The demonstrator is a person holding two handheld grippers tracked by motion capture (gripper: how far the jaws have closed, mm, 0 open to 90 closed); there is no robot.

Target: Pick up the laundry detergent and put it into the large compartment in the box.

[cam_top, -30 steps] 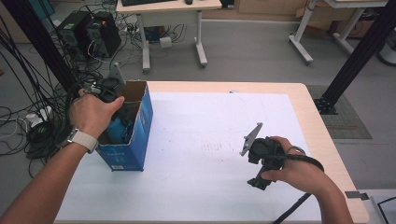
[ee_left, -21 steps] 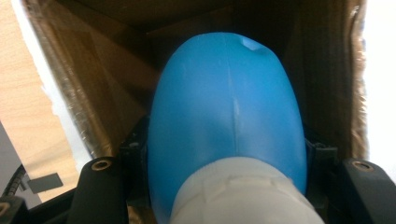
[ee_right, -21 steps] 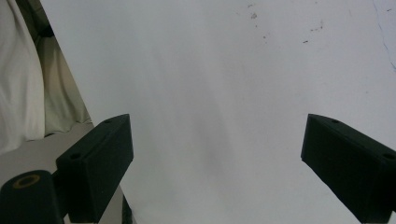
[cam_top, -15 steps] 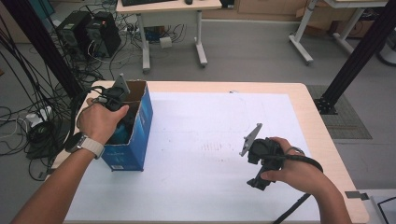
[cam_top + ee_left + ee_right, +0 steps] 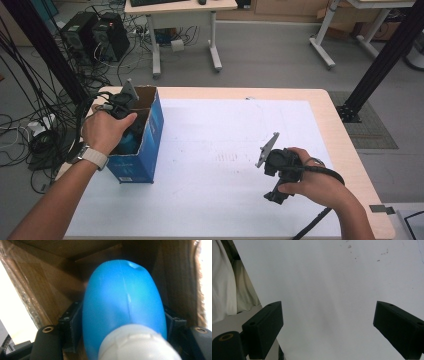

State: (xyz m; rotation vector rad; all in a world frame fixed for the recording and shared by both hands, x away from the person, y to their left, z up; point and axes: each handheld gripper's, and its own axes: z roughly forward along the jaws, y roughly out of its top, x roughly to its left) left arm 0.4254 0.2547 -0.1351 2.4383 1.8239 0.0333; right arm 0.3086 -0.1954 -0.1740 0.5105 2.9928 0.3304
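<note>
While inside the box, a blue bottle shows close-up.

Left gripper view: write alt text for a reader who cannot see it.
A blue plastic bottle with a white cap sits between the left gripper's two black jaws, bottom end pointing away from the camera. Brown cardboard walls of a box surround it, so the bottle is inside the box. The jaws have just been opening and stand close against its sides.
</note>
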